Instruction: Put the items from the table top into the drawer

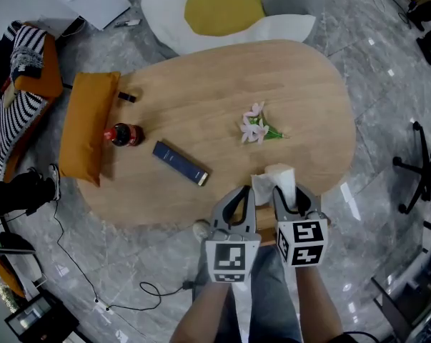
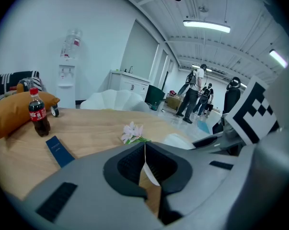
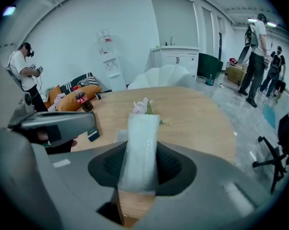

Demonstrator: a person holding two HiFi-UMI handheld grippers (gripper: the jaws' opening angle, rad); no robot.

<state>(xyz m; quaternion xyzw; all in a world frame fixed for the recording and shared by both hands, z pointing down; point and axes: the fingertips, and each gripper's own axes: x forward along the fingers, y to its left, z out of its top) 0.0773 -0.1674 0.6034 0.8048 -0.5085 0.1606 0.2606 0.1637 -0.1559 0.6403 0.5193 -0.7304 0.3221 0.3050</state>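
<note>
While the pack is being clamped upright by the right gripper at the table's near edge, the left gripper is being held shut just beside it, with a thin white sheet seemingly being pinched. Being soft, the pack is being put at risk of sagging or slipping out. No drawer is being shown. The bottle, box and flower, 3 items, are being seen farther up the top.
</note>
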